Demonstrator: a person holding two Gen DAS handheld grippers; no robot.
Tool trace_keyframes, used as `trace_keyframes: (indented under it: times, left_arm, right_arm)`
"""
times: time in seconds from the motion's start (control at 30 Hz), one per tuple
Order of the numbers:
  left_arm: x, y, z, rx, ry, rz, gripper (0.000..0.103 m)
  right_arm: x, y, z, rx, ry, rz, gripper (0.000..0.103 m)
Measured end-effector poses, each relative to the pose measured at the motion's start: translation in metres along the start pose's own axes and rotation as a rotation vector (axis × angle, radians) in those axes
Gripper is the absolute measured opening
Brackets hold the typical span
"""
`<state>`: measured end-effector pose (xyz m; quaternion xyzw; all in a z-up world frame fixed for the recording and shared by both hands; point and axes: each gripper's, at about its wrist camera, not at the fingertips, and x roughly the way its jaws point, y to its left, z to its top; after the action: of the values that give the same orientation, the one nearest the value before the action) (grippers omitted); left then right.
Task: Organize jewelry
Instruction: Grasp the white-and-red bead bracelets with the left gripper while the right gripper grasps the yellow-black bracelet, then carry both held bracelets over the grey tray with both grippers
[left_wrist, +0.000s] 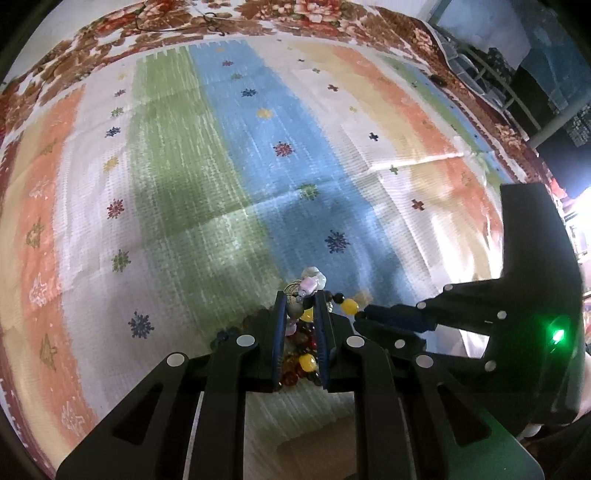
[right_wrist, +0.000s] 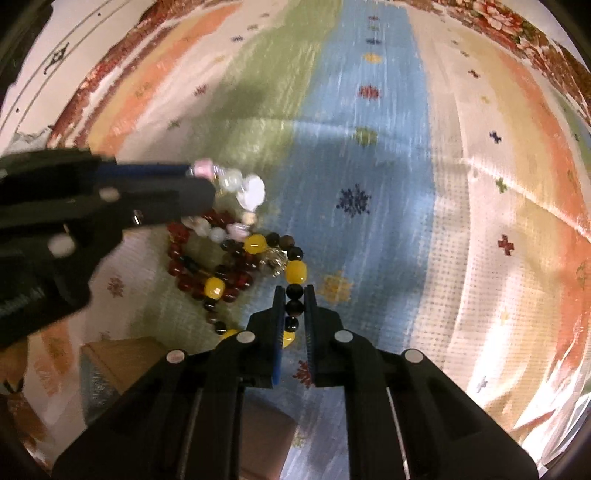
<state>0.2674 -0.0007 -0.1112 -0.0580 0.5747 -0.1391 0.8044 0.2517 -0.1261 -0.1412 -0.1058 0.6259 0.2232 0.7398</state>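
Observation:
A tangle of bead bracelets lies on the striped cloth (right_wrist: 369, 166). My left gripper (left_wrist: 302, 299) is shut on a pink and white bead bracelet (left_wrist: 312, 281); it also shows in the right wrist view (right_wrist: 240, 188), lifted above the pile. My right gripper (right_wrist: 294, 295) is shut on a black and yellow bead bracelet (right_wrist: 295, 272), whose strand runs between the jaws. A dark red bead bracelet (right_wrist: 192, 273) lies under both on the cloth. In the left wrist view the right gripper (left_wrist: 364, 315) comes in from the right beside a yellow bead (left_wrist: 350, 306).
A brown cardboard box (right_wrist: 122, 354) stands at the lower left in the right wrist view, near the pile. A floral bedspread (left_wrist: 295, 14) borders the cloth. Dark furniture (left_wrist: 524, 92) stands at the far right.

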Motion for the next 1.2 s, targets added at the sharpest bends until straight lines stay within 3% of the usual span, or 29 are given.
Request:
trace_keyframes:
  times: [0.57, 0.93, 1.2]
  left_arm:
    - [-0.023, -0.010, -0.012, -0.008, -0.036, -0.016, 0.014]
    - [-0.054, -0.017, -0.020, -0.010, -0.099, -0.031, 0.014]
    - [-0.079, -0.039, -0.044, 0.004, -0.155, -0.027, 0.014]
  right_arm:
    - [-0.043, 0.005, -0.010, -0.020, -0.088, 0.054, 0.011]
    - [-0.070, 0.014, -0.015, -0.055, -0.146, 0.087, 0.011]
    - [-0.093, 0.018, -0.023, -0.074, -0.194, 0.110, 0.011]
